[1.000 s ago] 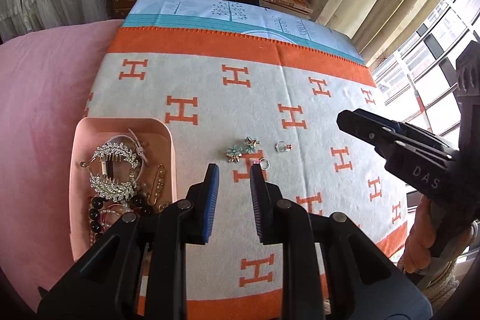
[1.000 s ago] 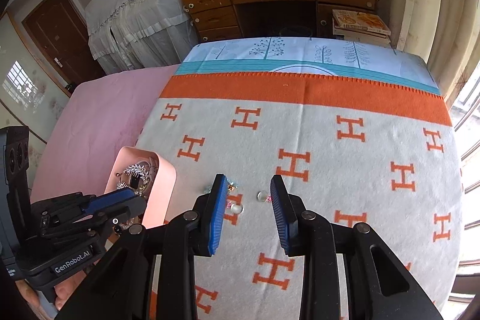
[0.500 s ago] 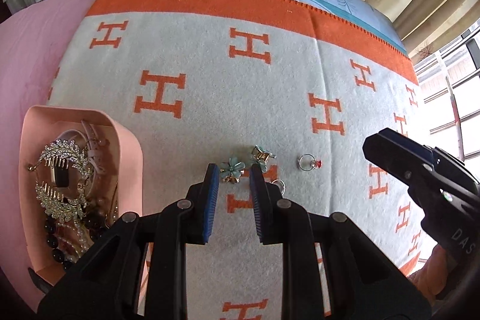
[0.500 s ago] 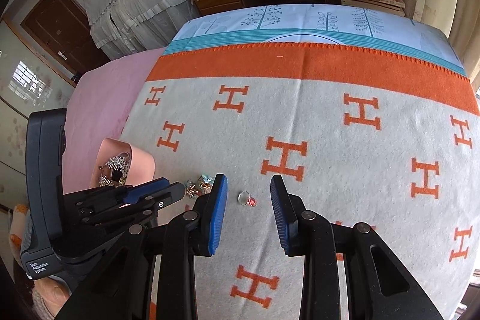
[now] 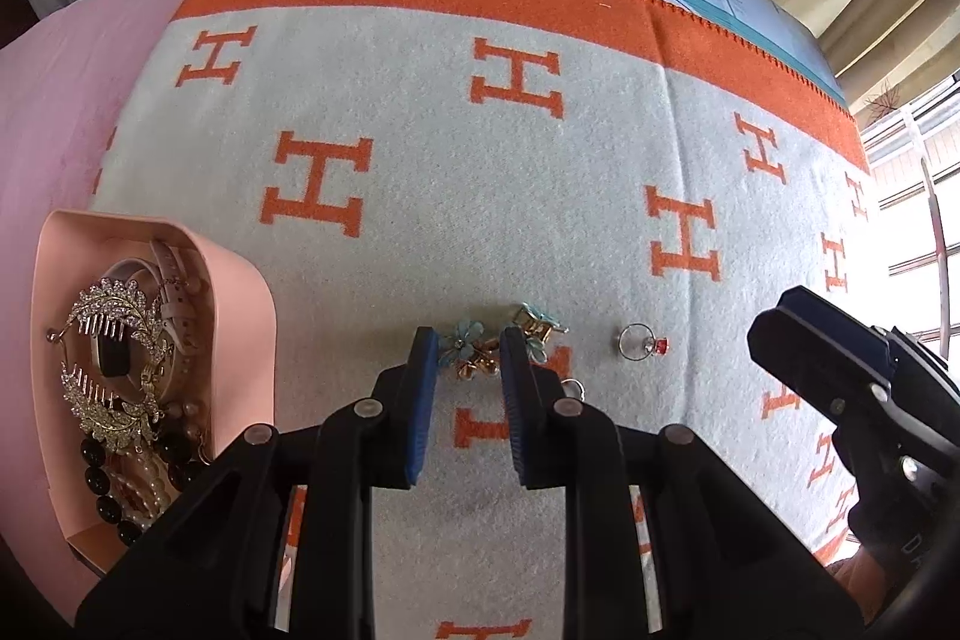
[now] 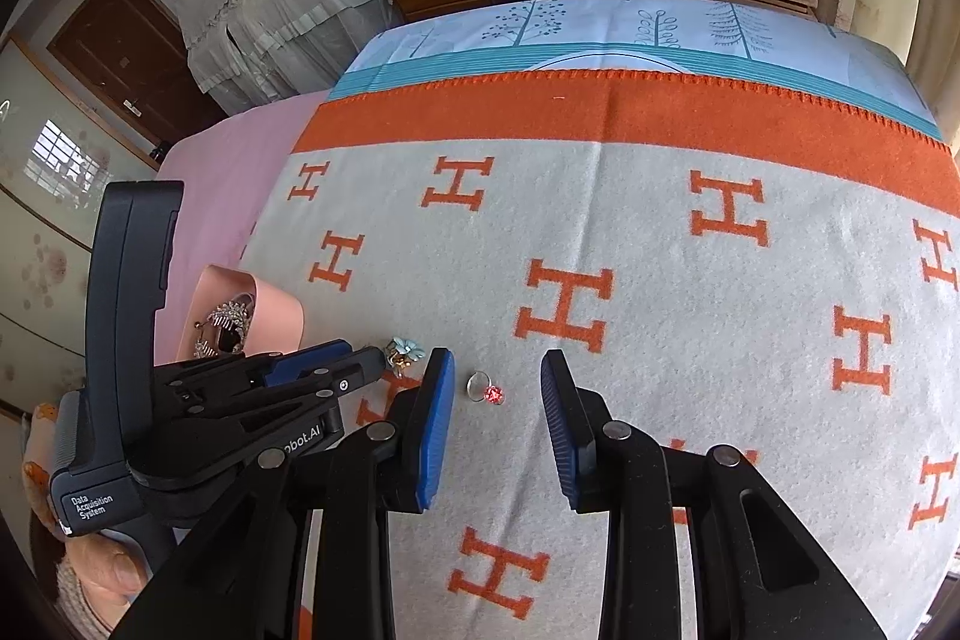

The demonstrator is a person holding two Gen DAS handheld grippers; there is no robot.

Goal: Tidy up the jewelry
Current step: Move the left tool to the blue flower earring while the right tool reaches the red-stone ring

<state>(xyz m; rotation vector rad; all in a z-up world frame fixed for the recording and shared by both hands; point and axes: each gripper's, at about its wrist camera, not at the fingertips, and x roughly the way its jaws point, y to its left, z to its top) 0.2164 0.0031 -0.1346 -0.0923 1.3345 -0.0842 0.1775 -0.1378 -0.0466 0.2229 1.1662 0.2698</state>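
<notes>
Both fisheye wrist views look steeply down, close over the H-patterned blanket, desk at top of frame. Left view has pink tray at lower left. Shared: blanket, tray, red-stone ring.

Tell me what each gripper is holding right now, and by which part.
Nothing is held. The left gripper stands open around the blue flower earring on the blanket; the right gripper stands open around the red-stone ring.

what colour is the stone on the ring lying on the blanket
Red, on a silver ring; clearest in the right wrist view.
</notes>
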